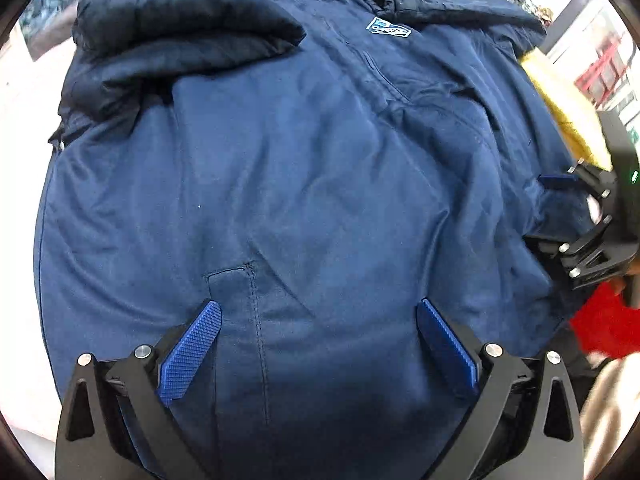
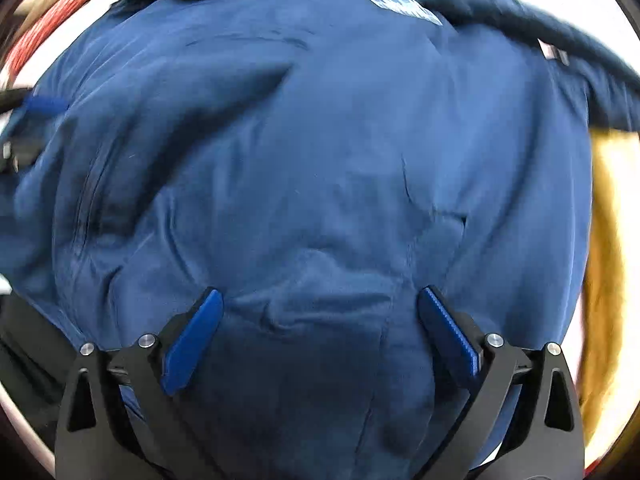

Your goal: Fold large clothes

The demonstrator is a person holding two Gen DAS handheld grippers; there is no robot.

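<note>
While the navy jacket (image 1: 304, 168) lies spread front-up across the white counter (image 1: 24, 80), both grippers hang over its lower half. Left gripper (image 1: 318, 336): jaws wide, holding nothing, blue pads either side of a stitched pocket seam (image 1: 256, 320). Right gripper (image 2: 320, 320): jaws wide too, nothing between them, fabric bunched below. In the left wrist view it shows at the jacket's right edge. Chest logo (image 1: 390, 30) sits toward the collar. One sleeve (image 1: 180, 28) is folded over the jacket's upper left. A yellow garment (image 1: 568, 112) lies beside the jacket's right side; a red one (image 1: 604, 328) sits near its hem.
</note>
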